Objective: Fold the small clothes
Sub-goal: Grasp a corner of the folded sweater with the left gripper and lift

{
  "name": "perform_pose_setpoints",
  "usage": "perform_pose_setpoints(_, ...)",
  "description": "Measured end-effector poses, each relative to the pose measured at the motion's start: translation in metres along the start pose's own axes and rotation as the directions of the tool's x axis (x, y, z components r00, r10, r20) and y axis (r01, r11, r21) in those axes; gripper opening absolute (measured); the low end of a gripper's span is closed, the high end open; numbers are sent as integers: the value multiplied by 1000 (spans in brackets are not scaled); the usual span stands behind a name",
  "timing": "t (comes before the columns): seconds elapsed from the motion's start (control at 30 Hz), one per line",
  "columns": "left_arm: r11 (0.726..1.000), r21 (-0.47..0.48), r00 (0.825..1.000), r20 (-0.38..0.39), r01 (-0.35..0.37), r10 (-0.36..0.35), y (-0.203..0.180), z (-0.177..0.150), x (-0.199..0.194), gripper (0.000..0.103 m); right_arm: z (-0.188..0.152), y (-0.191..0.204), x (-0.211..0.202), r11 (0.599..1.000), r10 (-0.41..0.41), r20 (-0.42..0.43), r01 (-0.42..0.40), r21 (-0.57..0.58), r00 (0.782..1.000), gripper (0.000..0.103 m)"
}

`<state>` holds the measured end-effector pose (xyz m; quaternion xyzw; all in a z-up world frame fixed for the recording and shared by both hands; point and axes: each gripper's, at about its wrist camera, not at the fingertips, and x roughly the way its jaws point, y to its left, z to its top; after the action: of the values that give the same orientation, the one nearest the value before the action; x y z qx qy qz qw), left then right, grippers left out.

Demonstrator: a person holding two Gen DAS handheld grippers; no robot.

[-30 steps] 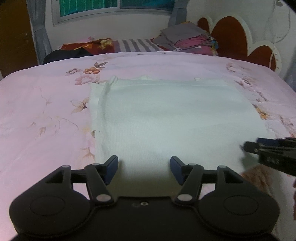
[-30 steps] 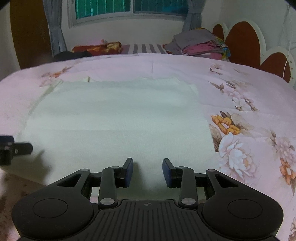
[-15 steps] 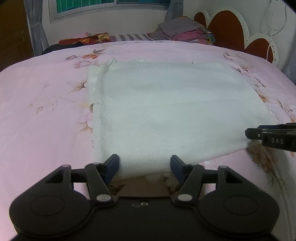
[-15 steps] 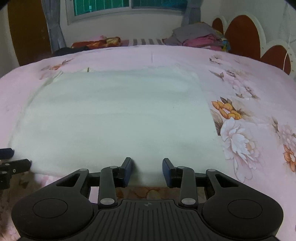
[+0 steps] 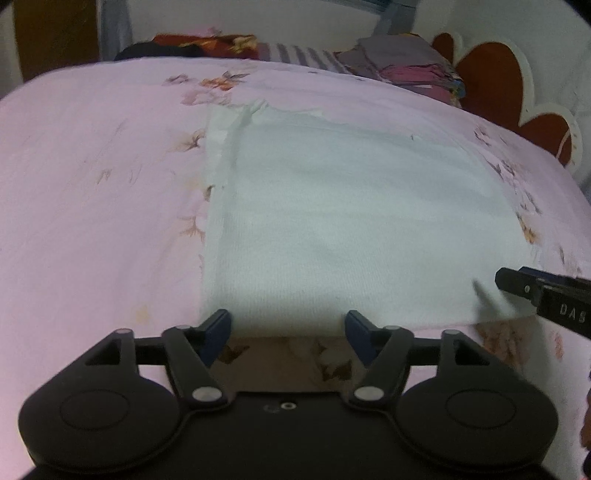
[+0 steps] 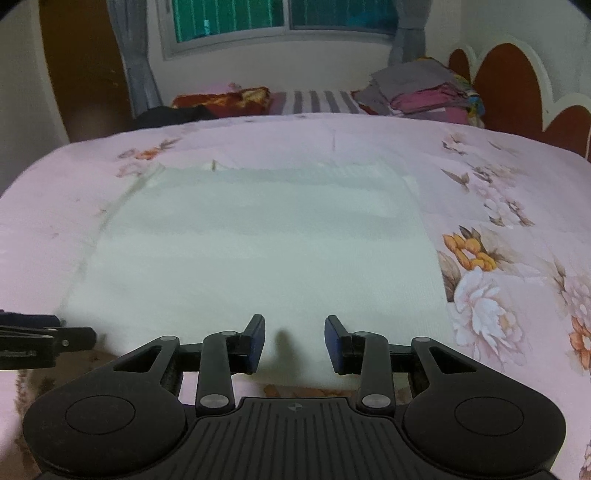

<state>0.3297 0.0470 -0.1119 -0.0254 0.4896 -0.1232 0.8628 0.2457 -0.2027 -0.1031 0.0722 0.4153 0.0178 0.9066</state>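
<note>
A white garment (image 5: 351, 221) lies flat, folded into a rectangle, on the pink floral bed sheet (image 5: 92, 184). My left gripper (image 5: 288, 325) hovers at the garment's near edge towards its left corner. Its jaws are opening, the cloth edge lies between the fingertips, and the pads do not press it. My right gripper (image 6: 294, 332) stands open just above the same near edge of the garment (image 6: 258, 251), towards the right side, gripping nothing. Each gripper shows in the other's view: the right gripper (image 5: 517, 284) at the right edge, the left gripper (image 6: 74, 336) at the left edge.
A stack of folded clothes (image 6: 424, 88) sits at the far right of the bed by the red and white headboard (image 6: 517, 81). Dark clothing (image 6: 170, 112) and a striped pillow (image 6: 317, 101) lie along the far edge under the window (image 6: 280, 14).
Both grippers drew back from over the cloth to its near edge, so the sheet now shows below the fingertips. The left gripper rolled and its jaws spread wider.
</note>
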Motion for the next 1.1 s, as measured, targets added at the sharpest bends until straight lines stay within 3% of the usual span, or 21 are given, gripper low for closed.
perform_pose_setpoints(0.07, 999, -46, 1000, -10, 4, -5, 1, -2, -3, 69, 2, -1, -2, 1000, 23, 7, -23, -11, 1000, 47)
perform_pose_setpoints(0.1, 997, -72, 1000, -18, 6, -7, 1, -2, -4, 69, 3, -2, -3, 999, 33, 15, -33, -17, 999, 69)
perform_pose_setpoints(0.13, 995, -101, 1000, -25, 14, -16, 2, -4, -6, 69, 3, -2, -4, 999, 45, 32, -44, -26, 998, 72)
perform_pose_setpoints(0.37, 947, -318, 997, -42, 43, -59, 14, -19, -10, 68, 6, -11, -9, 989, 134, 52, -130, -72, 990, 72)
perform_pose_setpoints(0.53, 911, -409, 997, -11, 60, -71, 16, -29, -4, 68, 7, -19, -7, 978, 190, 40, -186, -94, 981, 71)
perform_pose_setpoints(0.63, 889, -451, 997, 17, 79, -81, 18, -29, 1, 68, 7, -19, -4, 970, 218, 27, -214, -119, 975, 53)
perform_pose_setpoints(0.77, 835, -534, 991, 77, 132, -108, 25, -29, 8, 71, 8, -17, 5, 961, 242, 13, -238, -139, 970, 51)
perform_pose_setpoints(0.83, 804, -571, 985, 122, 167, -119, 28, -27, 14, 72, 9, -15, 10, 958, 255, 3, -252, -140, 967, 35)
perform_pose_setpoints(0.93, 759, -614, 974, 187, 216, -125, 33, -25, 21, 71, 13, -9, 22, 955, 259, -14, -258, -143, 966, 34)
perform_pose_setpoints(1.03, 732, -635, 964, 237, 247, -120, 36, -24, 26, 66, 21, -1, 34, 954, 259, -15, -258, -153, 966, 34)
perform_pose_setpoints(1.1, 722, -643, 960, 255, 257, -114, 39, -22, 30, 55, 28, 4, 42, 955, 253, -11, -252, -154, 967, 34)
